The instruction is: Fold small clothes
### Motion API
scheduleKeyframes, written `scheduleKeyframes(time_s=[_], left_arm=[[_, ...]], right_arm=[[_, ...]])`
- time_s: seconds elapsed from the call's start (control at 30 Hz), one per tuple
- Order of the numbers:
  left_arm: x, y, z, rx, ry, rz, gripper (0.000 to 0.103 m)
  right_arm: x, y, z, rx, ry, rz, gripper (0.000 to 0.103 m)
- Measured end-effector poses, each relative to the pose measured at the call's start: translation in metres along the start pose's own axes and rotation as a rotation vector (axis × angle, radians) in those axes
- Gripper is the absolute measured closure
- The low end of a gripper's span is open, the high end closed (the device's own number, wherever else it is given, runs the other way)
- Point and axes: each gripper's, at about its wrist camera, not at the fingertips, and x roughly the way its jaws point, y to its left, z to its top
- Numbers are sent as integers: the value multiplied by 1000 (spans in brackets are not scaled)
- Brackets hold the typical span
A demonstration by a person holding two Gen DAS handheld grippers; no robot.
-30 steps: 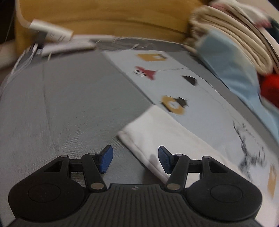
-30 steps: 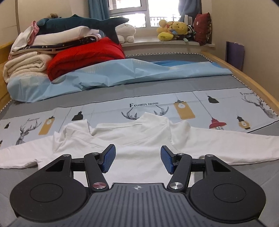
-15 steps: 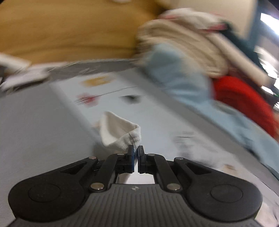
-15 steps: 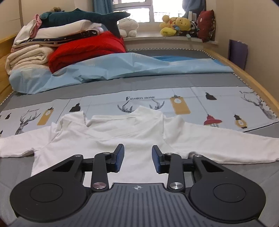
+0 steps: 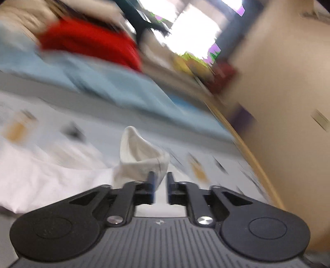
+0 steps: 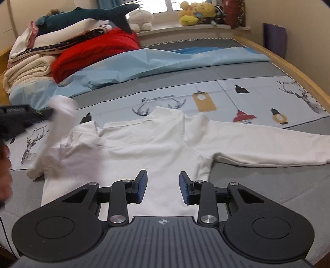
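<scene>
A small white long-sleeved shirt (image 6: pixel 144 144) lies flat on the bed, collar away from me. Its right sleeve (image 6: pixel 257 144) stretches out to the right. My left gripper (image 5: pixel 159 181) is shut on the cuff of the left sleeve (image 5: pixel 142 156) and holds it lifted above the bed; it also shows in the right wrist view (image 6: pixel 22 115) at the left edge with the raised sleeve (image 6: pixel 59 115). My right gripper (image 6: pixel 163 186) is open and empty just above the shirt's lower body.
The patterned sheet (image 6: pixel 226 96) covers the bed. A light blue cover (image 6: pixel 154 61), a red quilt (image 6: pixel 97 49) and a stack of folded bedding (image 6: pixel 31 66) lie at the back left. Plush toys (image 6: pixel 196 12) sit on the windowsill. A wooden bed rail (image 6: pixel 299 72) runs along the right.
My left gripper closed on the left sleeve cuff, lifted it and swung it right, toward the shirt body. My right gripper narrowed, then opened again, and moved slightly forward over the shirt.
</scene>
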Motion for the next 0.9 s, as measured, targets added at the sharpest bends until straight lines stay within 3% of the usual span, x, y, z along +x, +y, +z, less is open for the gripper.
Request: scheduleKeyframes(time_s=[0.1, 0.2, 0.27, 0.3, 0.43, 0.47, 0.53, 0.67, 0.77, 0.9], left_arm=[[-4, -22, -4, 90, 16, 4, 75], [-24, -12, 11, 116, 27, 150, 75], [-43, 7, 21, 101, 28, 248, 75], [-54, 18, 23, 92, 31, 307, 75], [-78, 76, 23, 54, -14, 467, 75], [-79, 90, 17, 52, -1, 503, 75], [-73, 117, 14, 13, 134, 616, 76], [-80, 141, 21, -5, 119, 650, 76], [-72, 152, 22, -7, 158, 677, 76], [-79, 168, 23, -76, 161, 675, 75]], right_arm=[[5, -13, 1, 50, 22, -9, 67], [12, -19, -4, 83, 5, 26, 69], [27, -17, -10, 81, 30, 40, 76], [37, -15, -11, 87, 54, 49, 82], [65, -6, -4, 142, 65, 110, 83], [74, -4, -2, 163, 66, 125, 83], [94, 0, 1, 196, 83, 141, 82], [138, 9, 3, 252, 143, 185, 78], [164, 19, 0, 241, 191, 180, 68], [190, 29, -3, 221, 226, 176, 68]])
